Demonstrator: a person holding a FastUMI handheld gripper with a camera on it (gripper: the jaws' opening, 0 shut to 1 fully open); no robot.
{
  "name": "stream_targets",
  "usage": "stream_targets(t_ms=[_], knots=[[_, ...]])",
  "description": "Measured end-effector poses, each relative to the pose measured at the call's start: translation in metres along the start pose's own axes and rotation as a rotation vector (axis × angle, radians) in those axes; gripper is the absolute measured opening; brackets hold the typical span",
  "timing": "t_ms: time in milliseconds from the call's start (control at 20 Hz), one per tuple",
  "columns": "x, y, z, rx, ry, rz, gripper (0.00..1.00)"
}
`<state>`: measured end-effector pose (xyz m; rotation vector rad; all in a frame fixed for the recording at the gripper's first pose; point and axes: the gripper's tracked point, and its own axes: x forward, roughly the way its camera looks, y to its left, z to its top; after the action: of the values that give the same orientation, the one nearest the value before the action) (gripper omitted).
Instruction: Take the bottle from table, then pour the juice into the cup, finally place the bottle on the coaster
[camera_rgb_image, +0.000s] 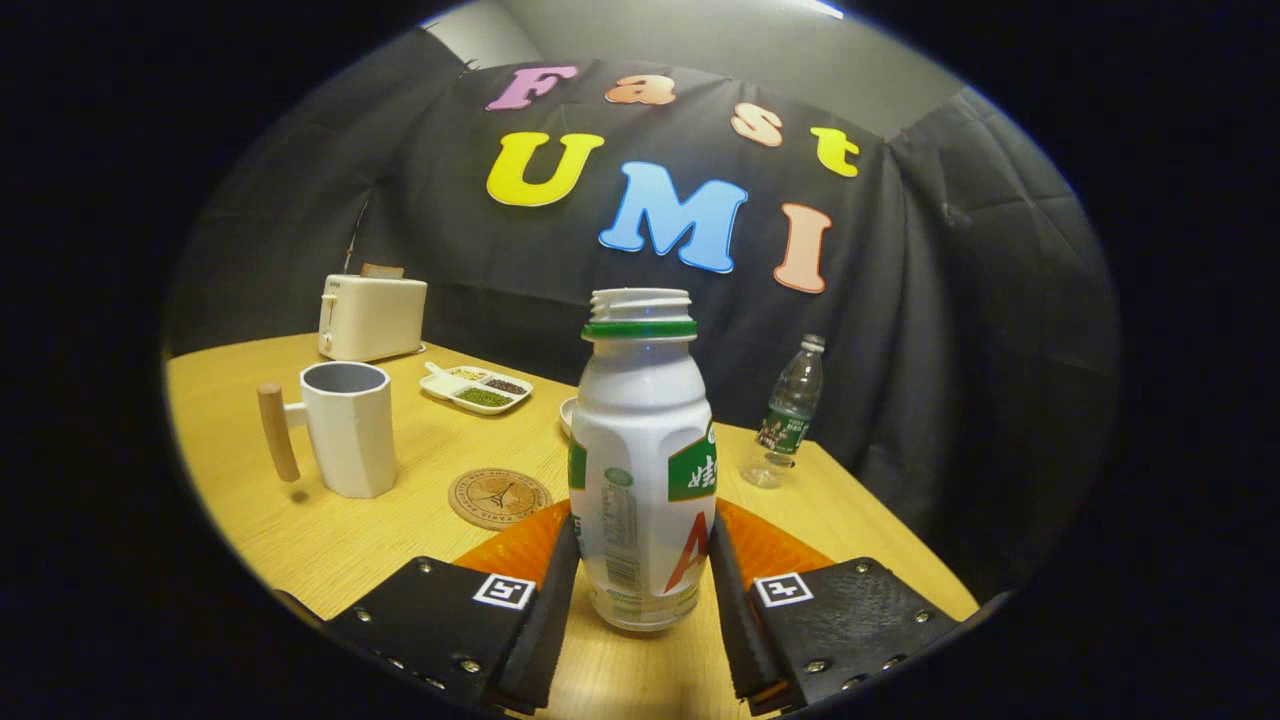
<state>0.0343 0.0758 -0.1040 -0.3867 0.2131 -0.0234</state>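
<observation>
A white juice bottle (640, 430) with a green neck ring and no cap stands upright between the fingers of my gripper (644, 530). Both fingers press against its lower sides. Its base sits over an orange mat (520, 545) on the wooden table (330, 545); I cannot tell whether it is lifted off. A white cup (348, 430) with a wooden handle stands ahead and to the left of the fingers. Between that cup and the bottle, a round brown coaster (499, 498) lies flat on the table with nothing on it.
A cream toaster (370, 315) stands at the far left of the table, and a white divided tray (478, 388) of beans lies to its right. A clear water bottle (793, 405) stands beyond the fingers to the right. A white dish (568, 412) peeks out behind the juice bottle.
</observation>
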Motion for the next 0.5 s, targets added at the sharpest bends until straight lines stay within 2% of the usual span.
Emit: stream_targets(t_ms=[500], knots=[[0.005,0.009,0.06,-0.372,-0.089,-0.089,0.65]])
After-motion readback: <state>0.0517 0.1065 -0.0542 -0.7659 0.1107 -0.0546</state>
